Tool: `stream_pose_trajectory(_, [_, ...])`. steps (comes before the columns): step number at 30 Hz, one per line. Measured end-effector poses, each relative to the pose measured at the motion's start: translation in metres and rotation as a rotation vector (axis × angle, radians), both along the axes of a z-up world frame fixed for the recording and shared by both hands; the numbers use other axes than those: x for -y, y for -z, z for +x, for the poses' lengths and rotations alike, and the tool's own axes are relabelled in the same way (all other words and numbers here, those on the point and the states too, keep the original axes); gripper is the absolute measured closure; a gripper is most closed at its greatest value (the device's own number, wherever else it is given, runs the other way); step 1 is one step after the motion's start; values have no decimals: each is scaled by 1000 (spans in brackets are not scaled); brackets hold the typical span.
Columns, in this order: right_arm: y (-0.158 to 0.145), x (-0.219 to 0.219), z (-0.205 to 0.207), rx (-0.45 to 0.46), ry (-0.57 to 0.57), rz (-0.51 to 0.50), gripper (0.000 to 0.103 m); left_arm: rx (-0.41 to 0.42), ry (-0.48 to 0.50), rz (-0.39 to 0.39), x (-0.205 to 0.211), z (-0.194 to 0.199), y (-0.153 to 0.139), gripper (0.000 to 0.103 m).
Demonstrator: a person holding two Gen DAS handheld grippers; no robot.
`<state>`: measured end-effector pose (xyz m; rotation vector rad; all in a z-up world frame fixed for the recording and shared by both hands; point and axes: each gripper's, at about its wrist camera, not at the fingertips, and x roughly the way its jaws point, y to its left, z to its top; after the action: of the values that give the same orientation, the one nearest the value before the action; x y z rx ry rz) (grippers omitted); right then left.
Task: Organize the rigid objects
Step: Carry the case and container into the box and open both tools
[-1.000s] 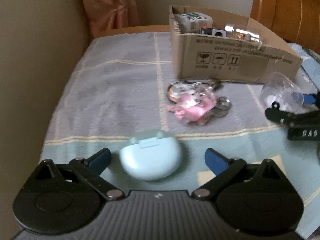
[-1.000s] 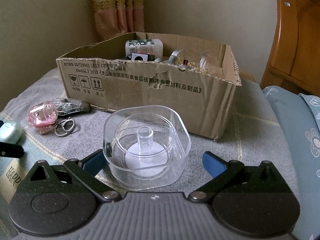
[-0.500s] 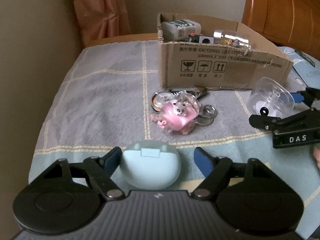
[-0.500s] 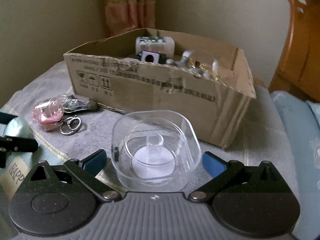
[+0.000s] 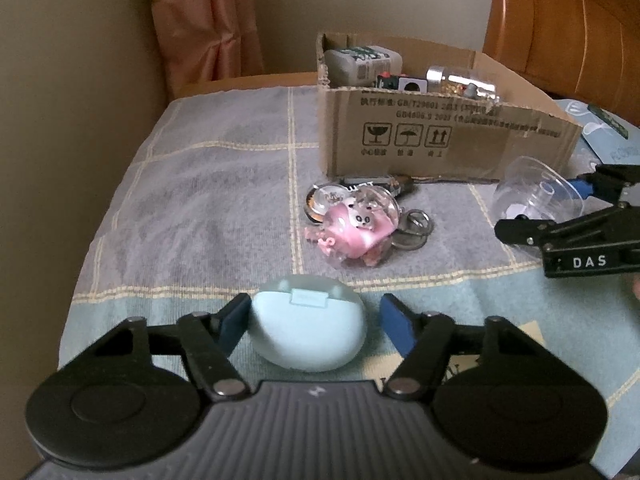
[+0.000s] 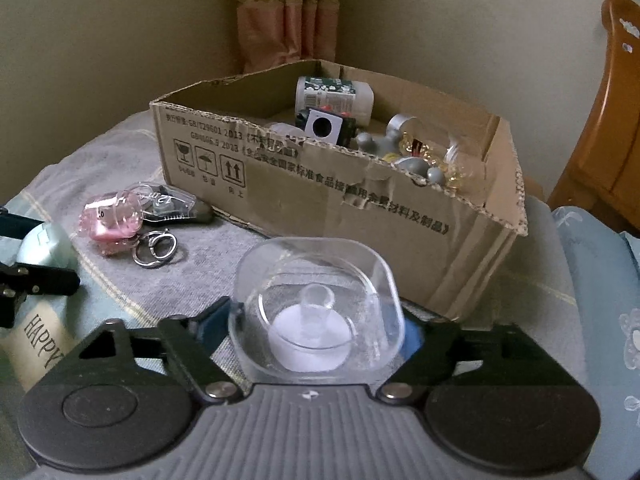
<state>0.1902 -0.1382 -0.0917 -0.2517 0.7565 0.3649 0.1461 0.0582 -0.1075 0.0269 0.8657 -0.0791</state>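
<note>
A pale blue earbud case lies on the blanket between the fingers of my left gripper; the left finger touches it, the right finger stands a little apart. The case also shows in the right wrist view. My right gripper is shut on a clear plastic container, lifted and tilted in front of the cardboard box. The container and right gripper show at the right of the left wrist view.
A pink keychain with rings and a clear key tag lies in front of the box. The box holds a bottle, a cube and several small items. A wooden headboard stands at the right, a curtain behind.
My right gripper has closed on the clear container and lifted it toward the box. My left gripper's fingers have narrowed around the blue case.
</note>
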Motion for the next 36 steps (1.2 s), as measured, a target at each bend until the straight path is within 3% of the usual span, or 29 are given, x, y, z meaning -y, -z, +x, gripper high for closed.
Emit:
stream_pose_trajectory(2, [-2,0,0,-9,-2,2,22,-1,5,-1,0,1,-1,42])
stream_pose_trajectory(8, [-7,0,-6,-32,-27,22,22,-7,27,13,2,5,-1,42])
stream_pose_trajectory(23, [-28,2,-22,-90,-96,26,22,-78,188,38,0,3,-14,42])
stream_pose_trajectory(28, [-38,7,-24,-95,-109,26,22,-83,228,35,0,7,-32,42])
stream_pose_trajectory(36, [-69,13,-26,-64,-152,41,22,-23,298,10,8,33,-83,42])
